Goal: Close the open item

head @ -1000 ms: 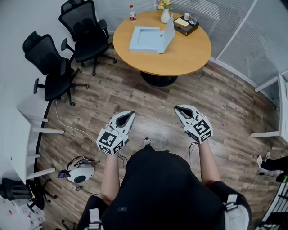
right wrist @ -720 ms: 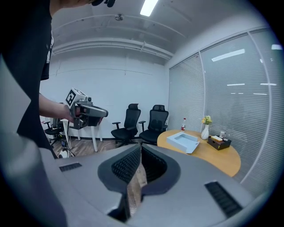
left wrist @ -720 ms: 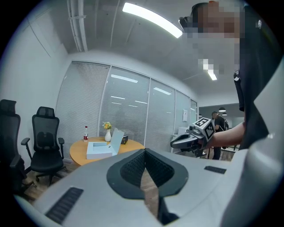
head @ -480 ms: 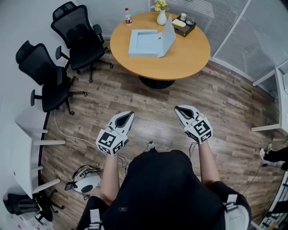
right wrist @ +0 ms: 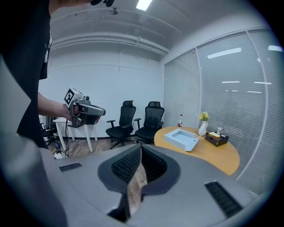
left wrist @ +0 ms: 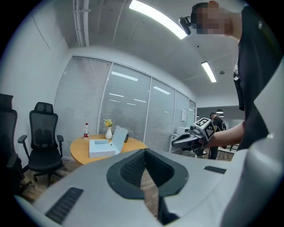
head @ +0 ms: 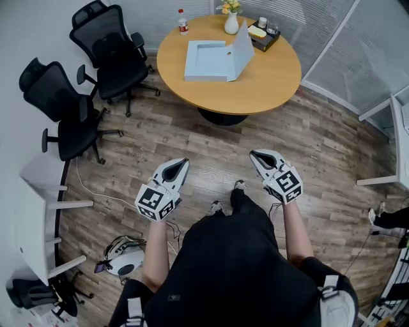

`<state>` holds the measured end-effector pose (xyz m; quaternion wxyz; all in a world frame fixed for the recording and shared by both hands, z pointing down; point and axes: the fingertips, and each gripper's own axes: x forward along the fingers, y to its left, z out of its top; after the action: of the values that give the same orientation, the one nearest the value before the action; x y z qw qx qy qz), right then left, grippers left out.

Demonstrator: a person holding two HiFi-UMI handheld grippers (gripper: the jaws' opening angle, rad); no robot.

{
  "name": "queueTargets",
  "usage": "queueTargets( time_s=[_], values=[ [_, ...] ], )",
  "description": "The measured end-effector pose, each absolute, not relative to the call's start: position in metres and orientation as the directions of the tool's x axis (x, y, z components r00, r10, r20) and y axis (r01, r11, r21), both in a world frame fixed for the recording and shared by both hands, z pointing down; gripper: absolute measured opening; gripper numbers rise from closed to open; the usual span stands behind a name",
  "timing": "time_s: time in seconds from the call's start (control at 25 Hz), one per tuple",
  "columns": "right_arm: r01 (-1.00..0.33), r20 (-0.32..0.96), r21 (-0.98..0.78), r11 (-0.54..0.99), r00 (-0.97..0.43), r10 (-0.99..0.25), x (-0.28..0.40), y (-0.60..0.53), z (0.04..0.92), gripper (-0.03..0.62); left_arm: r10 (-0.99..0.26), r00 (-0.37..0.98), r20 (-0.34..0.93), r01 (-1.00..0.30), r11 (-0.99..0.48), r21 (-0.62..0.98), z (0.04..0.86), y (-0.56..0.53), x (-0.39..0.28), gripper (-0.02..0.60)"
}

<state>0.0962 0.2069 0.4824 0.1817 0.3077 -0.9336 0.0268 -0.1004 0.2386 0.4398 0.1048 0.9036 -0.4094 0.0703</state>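
Observation:
The open item is a light blue flat box (head: 209, 60) with its lid raised on its right side. It lies on a round wooden table (head: 259, 80) at the far end of the room. The same box (left wrist: 102, 147) shows small and distant in the left gripper view, and the box (right wrist: 181, 138) lies off to the right in the right gripper view. My left gripper (head: 185, 162) and right gripper (head: 254, 154) hang side by side over the wood floor, well short of the table. Both are shut and hold nothing. Each camera sees its own shut jaws: left gripper (left wrist: 144, 152), right gripper (right wrist: 140, 149).
Two black office chairs (head: 112, 45) (head: 64, 105) stand left of the table. A bottle (head: 183, 22), a vase of flowers (head: 231, 19) and a dark tray (head: 264, 35) sit at the table's far side. White desks (head: 35, 191) and a floor device (head: 121, 255) flank me.
The table and chairs have shifted slightly in the head view as I step towards them, and a foot now shows ahead of me. Both grippers stay shut and side by side.

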Motion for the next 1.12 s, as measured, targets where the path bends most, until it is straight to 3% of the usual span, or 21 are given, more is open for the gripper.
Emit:
queueTargets(
  time_s=[1.12],
  values=[
    [-0.557, 0.373, 0.044, 0.829, -0.761, -0.531, 0.109, 0.057, 0.495, 0.008, -0.771, 0.581, 0.26, -0.813, -0.56, 0.16, 0.453, 0.121, -0.094, 0.005]
  ],
)
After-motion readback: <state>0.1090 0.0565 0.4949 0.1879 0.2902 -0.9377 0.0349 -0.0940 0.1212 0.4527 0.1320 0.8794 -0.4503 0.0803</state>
